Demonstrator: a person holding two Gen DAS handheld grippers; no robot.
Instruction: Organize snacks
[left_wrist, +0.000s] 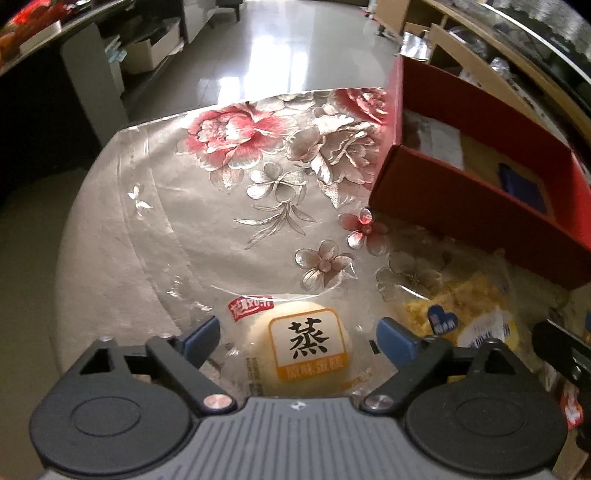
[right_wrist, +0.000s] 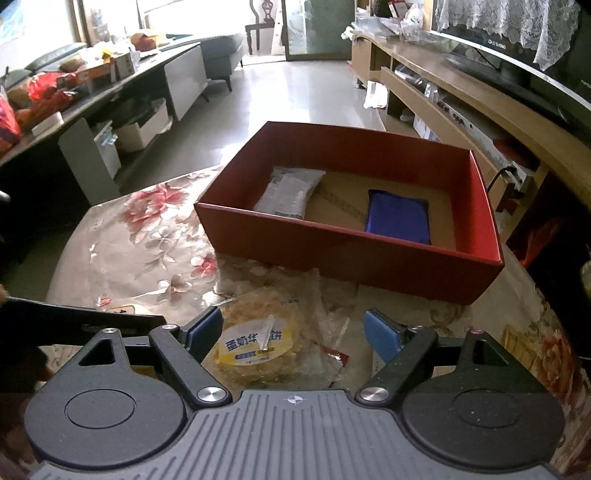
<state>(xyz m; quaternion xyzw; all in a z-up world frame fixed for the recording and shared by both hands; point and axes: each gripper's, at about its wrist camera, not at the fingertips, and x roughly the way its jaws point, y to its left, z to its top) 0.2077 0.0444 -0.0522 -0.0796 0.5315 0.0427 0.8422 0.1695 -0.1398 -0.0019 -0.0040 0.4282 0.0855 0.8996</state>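
**Inspector:** Report the left claw.

**Operator:** My left gripper (left_wrist: 297, 338) stands with its blue pads spread wide, holding nothing. Between the pads lies a steamed cake (left_wrist: 295, 350) in a clear wrapper, round and pale, with an orange-framed label bearing one large black character. It rests flat on the floral tablecloth (left_wrist: 207, 206). I cannot tell whether either pad touches the wrapper.

**Inspector:** And the right?

**Operator:** My right gripper (right_wrist: 293, 330) is likewise spread apart and grips nothing. Under it, nearer the left pad, lies a waffle packet (right_wrist: 258, 339), clear wrapper, yellow crumbly contents, a yellow-and-white label. A small red-tipped sachet (right_wrist: 334, 354) lies just beside it toward the right pad.

**Inspector:** Relation of the two snacks?

**Operator:** In the left wrist view the waffle packet (left_wrist: 461, 314) lies just beside the cake, on its right, between the cake and the box.

**Inspector:** The box?

**Operator:** A red cardboard box (right_wrist: 332, 240), open-topped, sits on the table beyond the waffle packet, near it. Inside, on a brown cardboard floor, lie a white packet (right_wrist: 290, 190) at the left wall and a blue packet (right_wrist: 399, 216) toward the right, well apart from each other.

**Inspector:** Anything else?

**Operator:** The left gripper's black body shows at the lower left edge of the right wrist view.
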